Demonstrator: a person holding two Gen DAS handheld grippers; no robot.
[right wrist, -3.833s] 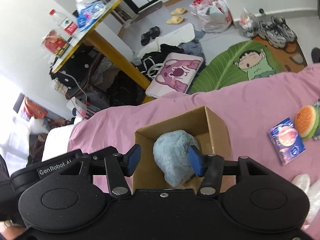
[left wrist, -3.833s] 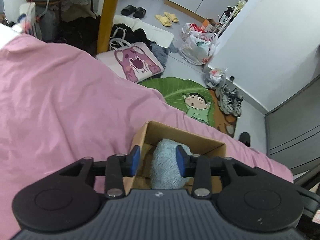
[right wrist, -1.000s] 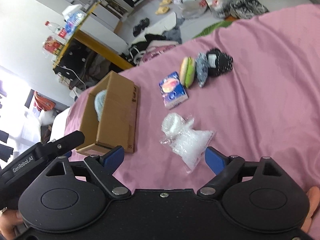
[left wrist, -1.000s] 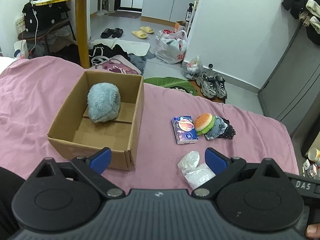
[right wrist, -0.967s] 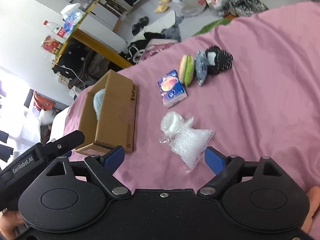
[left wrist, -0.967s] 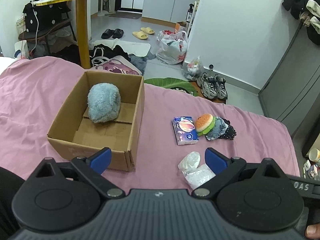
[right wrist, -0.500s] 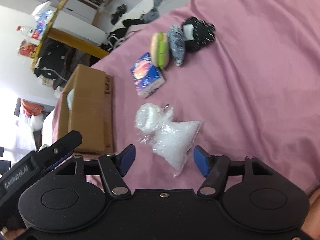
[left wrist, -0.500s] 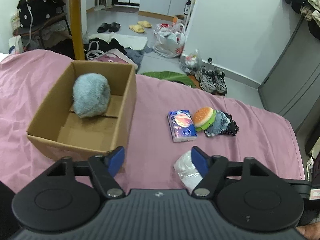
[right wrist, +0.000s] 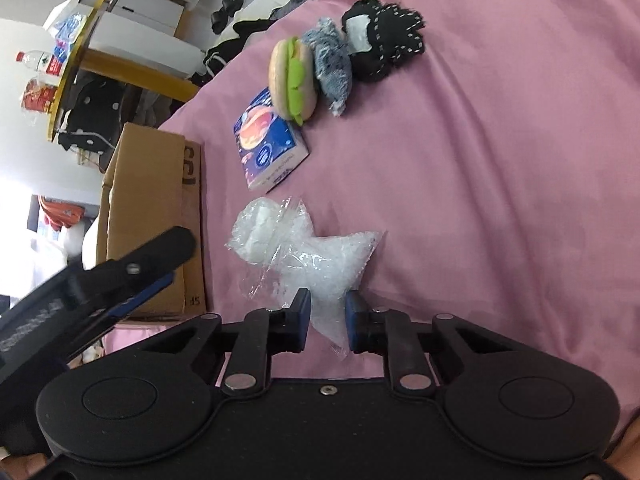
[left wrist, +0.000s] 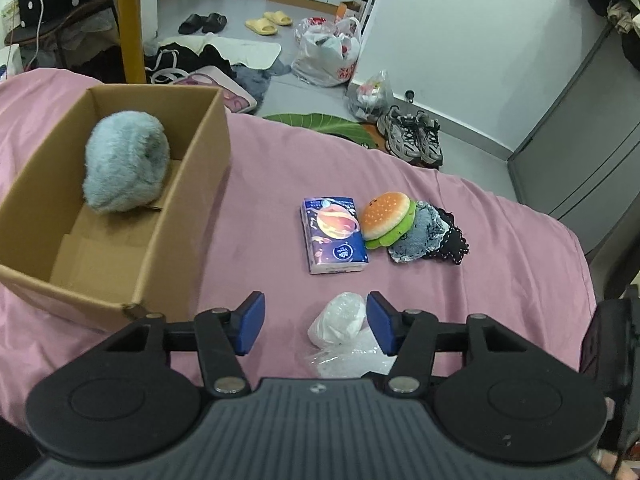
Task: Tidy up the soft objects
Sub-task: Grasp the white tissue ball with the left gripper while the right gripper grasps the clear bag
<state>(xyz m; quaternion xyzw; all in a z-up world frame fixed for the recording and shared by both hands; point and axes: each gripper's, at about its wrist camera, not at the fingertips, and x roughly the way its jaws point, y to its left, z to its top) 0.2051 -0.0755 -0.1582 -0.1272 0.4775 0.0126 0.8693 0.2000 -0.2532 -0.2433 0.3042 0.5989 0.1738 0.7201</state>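
Note:
A clear plastic bag of white stuffing (right wrist: pixel 308 256) lies on the pink bed; it also shows in the left wrist view (left wrist: pixel 340 332). My right gripper (right wrist: pixel 327 322) is shut on the bag's near end. My left gripper (left wrist: pixel 312 322) is open, its pads either side of the bag's white lump, not touching. The cardboard box (left wrist: pixel 188 184) at the left holds a fluffy blue-grey plush (left wrist: pixel 124 162). A tissue pack (left wrist: pixel 334 234), a burger plush (left wrist: pixel 386 214), a grey fabric piece (left wrist: pixel 420 238) and a black fabric piece (left wrist: pixel 450 242) lie in a row beyond.
The pink bed (left wrist: pixel 480 280) ends at the far edge, with a floor of shoes (left wrist: pixel 412 138), bags and clothes beyond. A yellow table leg (left wrist: pixel 132 20) stands behind the box. A grey cabinet (left wrist: pixel 580 152) is at the right.
Both grippers moved down and forward to the plastic bag. The right gripper's jaws narrowed and closed on the bag's end. The left gripper's jaws narrowed but stay open.

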